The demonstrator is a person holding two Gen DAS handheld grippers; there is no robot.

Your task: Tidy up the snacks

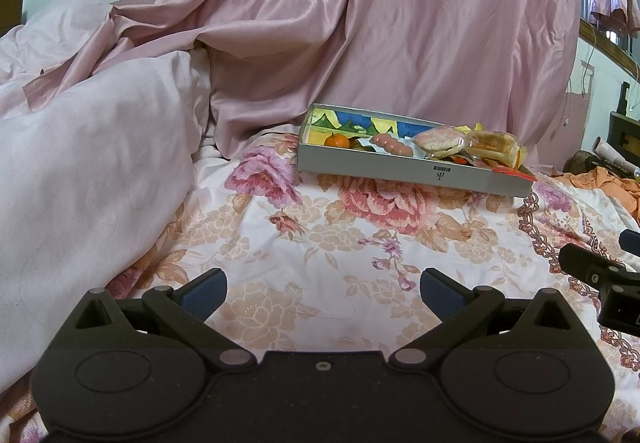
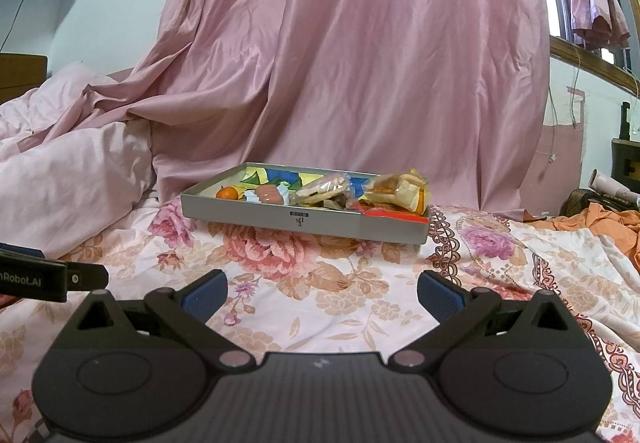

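A shallow grey box (image 2: 304,221) sits on the flowered bedspread (image 2: 340,295), far from both grippers and just in front of a hanging pink curtain (image 2: 360,63). It holds the snacks: a small orange (image 2: 227,193) at its left end, a pink sausage-like pack (image 2: 269,195) beside that, then two clear-wrapped pastries (image 2: 320,187) and a heap of crinkly yellow packets (image 2: 404,191) piled at the right end.

The left gripper (image 1: 323,293) and the right gripper (image 2: 322,295) both hover low over the bedspread with their jaws spread wide and nothing between them.

The wrapped items look light and crushable, and their film is likely slippery, so a soft pinch across the middle of a pack should serve better than a grab at a loose corner. The orange is firm and round and may roll; it wants a hold across its widest part. The box looks stiff but stands on soft bedding, so pressing down on it could tip it.
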